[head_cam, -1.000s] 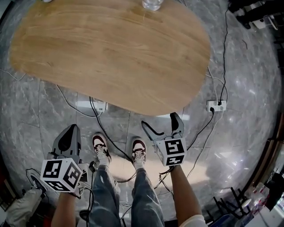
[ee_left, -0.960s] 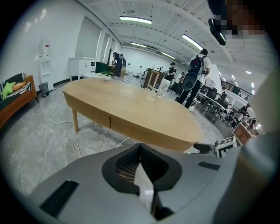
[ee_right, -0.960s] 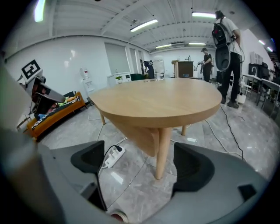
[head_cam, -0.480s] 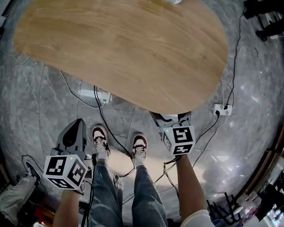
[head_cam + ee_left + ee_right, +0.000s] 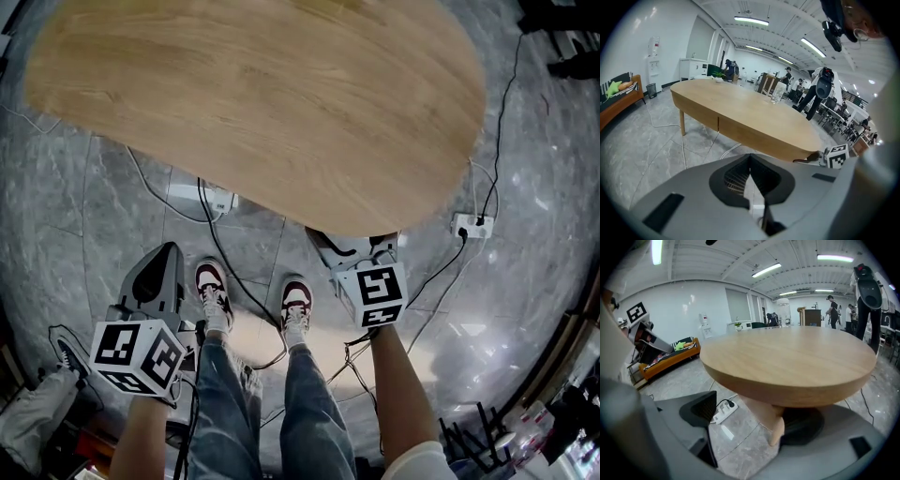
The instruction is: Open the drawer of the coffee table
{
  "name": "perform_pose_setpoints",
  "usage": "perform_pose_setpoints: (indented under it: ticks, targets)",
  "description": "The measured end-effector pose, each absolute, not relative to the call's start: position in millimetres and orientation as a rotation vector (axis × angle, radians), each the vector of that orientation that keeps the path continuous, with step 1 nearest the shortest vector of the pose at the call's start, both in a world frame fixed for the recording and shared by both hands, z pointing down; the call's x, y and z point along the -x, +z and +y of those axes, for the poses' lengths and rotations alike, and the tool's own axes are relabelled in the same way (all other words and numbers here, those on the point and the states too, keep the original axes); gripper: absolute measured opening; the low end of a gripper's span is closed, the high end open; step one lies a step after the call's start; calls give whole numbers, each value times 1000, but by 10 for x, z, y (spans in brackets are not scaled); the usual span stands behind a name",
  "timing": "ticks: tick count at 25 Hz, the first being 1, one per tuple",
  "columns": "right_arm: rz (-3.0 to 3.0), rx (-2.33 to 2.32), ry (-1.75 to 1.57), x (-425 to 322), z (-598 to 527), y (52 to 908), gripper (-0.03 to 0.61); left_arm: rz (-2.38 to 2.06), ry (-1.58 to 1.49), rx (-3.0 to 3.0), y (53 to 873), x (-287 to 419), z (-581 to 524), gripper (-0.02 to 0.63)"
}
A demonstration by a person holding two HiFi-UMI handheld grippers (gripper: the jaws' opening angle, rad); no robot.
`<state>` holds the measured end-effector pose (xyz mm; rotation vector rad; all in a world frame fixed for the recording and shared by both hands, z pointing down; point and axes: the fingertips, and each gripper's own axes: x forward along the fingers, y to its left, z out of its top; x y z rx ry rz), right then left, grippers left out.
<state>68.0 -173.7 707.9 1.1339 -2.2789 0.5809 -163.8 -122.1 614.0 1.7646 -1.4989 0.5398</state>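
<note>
Looking down from the head view, I see the coffee table [image 5: 262, 103] with its drawer not yet opened. In the left gripper view the wooden band along its side runs flush, broken only by one upright seam, and I take the stretch beside that seam for the drawer front [image 5: 740, 132]. Nothing is pulled out, so by my judgement the task is at its approach and all the real work is left. My right gripper [image 5: 354, 247] is tucked at the table's near rounded edge, just under the top, its jaws wide apart and closing. A table leg [image 5: 777, 425] shows in the gap between them, but the pads press on nothing. My left gripper [image 5: 164, 259] hangs low beside my shoes [image 5: 214, 300], well apart from the table, jaws together and empty. What remains is to find a hold on the drawer front, grip it, and draw it out
</note>
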Motion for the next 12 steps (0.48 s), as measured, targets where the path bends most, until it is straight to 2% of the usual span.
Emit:
perform_pose_setpoints:
  ticks: [3, 7, 12]
  targets:
    - [-2276, -1107, 556, -653, -1773, 7120, 422, -1491, 540, -1774, 6161, 1624, -1232, -6]
    - [-2272, -1081, 531, -681, -1795, 7159, 369, -1482, 543, -1776, 6204, 1618, -1217, -6]
    - [-2254, -1175, 551, -796, -1864, 7154, 238, -1476, 548, -1768, 6240, 1618, -1166, -6]
